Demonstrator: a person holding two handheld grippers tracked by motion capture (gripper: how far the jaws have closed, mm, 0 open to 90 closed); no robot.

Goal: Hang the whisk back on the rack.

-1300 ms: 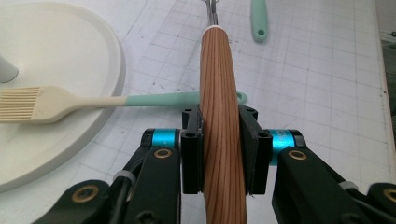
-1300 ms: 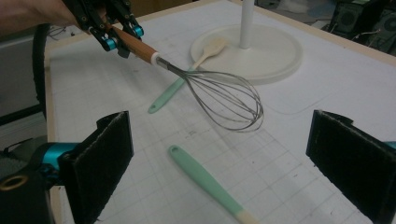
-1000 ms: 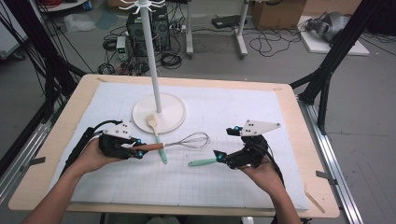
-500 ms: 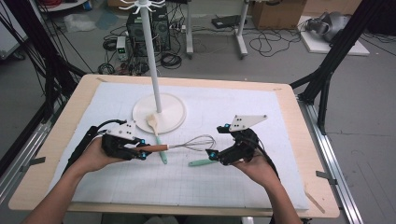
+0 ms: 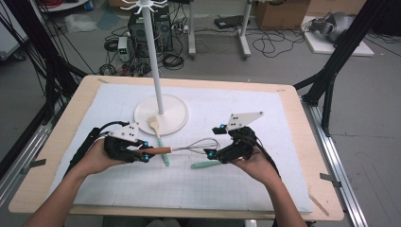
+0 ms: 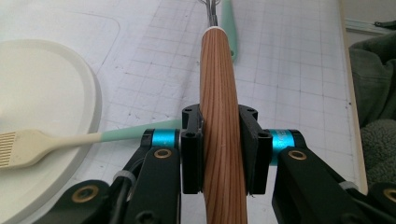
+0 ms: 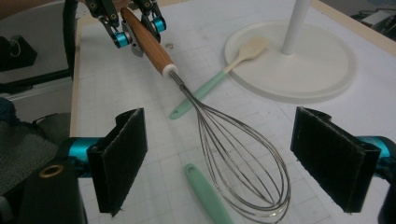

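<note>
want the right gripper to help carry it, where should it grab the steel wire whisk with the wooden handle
Probably at the narrow neck of the steel wire whisk with the wooden handle, where the wires bunch just past the handle. The left gripper is shut on the handle, and the springy wire cage would flex. Bring the open right gripper down from above, jaws straddling the neck.

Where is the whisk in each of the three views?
High view: the whisk lies centre, wooden handle clamped in the left gripper, wire loops toward the right gripper.
Left gripper view: handle runs up the middle between the jaws.
Right gripper view: wire loops sit between its open jaws.
Shared landmark: the white round stand base.
</note>
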